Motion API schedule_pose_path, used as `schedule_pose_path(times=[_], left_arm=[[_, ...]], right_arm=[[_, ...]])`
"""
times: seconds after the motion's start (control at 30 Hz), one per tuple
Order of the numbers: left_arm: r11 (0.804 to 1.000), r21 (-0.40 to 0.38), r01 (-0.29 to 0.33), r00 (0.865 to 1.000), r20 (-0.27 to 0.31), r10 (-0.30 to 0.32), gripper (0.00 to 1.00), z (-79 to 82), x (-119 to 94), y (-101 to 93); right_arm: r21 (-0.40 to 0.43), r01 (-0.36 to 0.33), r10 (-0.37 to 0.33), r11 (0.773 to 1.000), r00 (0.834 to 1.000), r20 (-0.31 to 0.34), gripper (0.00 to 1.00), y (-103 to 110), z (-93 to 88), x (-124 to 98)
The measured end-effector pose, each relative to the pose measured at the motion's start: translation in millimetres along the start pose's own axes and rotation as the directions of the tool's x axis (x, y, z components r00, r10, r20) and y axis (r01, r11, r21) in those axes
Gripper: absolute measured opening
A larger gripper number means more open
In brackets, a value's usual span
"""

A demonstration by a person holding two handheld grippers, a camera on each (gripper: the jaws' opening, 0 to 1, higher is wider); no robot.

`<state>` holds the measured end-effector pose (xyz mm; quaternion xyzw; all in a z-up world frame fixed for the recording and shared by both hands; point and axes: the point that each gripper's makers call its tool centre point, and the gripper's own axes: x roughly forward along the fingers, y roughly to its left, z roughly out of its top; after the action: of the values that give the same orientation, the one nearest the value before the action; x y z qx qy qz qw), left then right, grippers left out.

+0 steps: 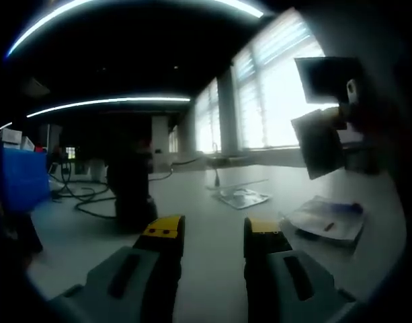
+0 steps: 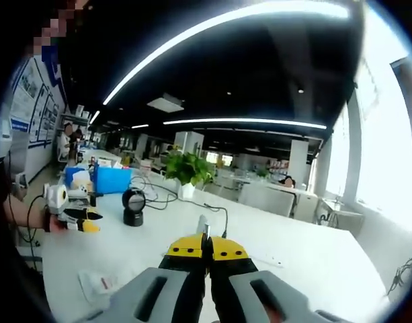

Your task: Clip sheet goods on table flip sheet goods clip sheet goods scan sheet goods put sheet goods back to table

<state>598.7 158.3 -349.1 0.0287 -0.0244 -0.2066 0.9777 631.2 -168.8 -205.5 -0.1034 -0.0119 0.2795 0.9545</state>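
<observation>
Left hand-held gripper (image 1: 212,235) released, jaws apart, low over white bench (image 1: 212,222). Right hand-held gripper (image 2: 207,250) clenched on thin sheet goods packet (image 2: 202,225), raised above bench. Two more packets lie on bench: silvery one (image 1: 241,197), bluish one (image 1: 326,219). One dark scanner (image 2: 132,205) stands on bench. One blue bin (image 2: 111,179) behind it.

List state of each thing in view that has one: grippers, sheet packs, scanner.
left gripper: jaws open, empty, low over the table
right gripper: jaws shut on sheet pack, held edge-on above the table
silver pack: lying flat on table
blue-white pack: lying on table, near edge
scanner: standing upright on table, cable attached
</observation>
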Motion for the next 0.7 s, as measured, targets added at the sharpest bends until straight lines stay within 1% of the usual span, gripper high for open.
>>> schedule_pose_path(times=[0.13,0.43,0.7], left_arm=[[1.000,0.017,0.004,1.000,0.000,-0.004,0.28,0.3,0.1,-1.2],[1.000,0.008,0.002,1.000,0.012,-0.002,0.28,2.2,-0.5,0.6],[1.000,0.003,0.002,1.000,0.019,-0.002,0.28,3.6,-1.2,1.6]], right_arm=[[-0.004,-0.020,0.020,1.000,1.000,0.001,0.00,5.5,2.4,11.9],[-0.011,-0.050,0.050,0.999,0.999,0.003,0.00,12.7,8.3,34.5],[-0.025,-0.078,0.078,0.997,0.997,-0.005,0.00,23.5,8.9,55.9]])
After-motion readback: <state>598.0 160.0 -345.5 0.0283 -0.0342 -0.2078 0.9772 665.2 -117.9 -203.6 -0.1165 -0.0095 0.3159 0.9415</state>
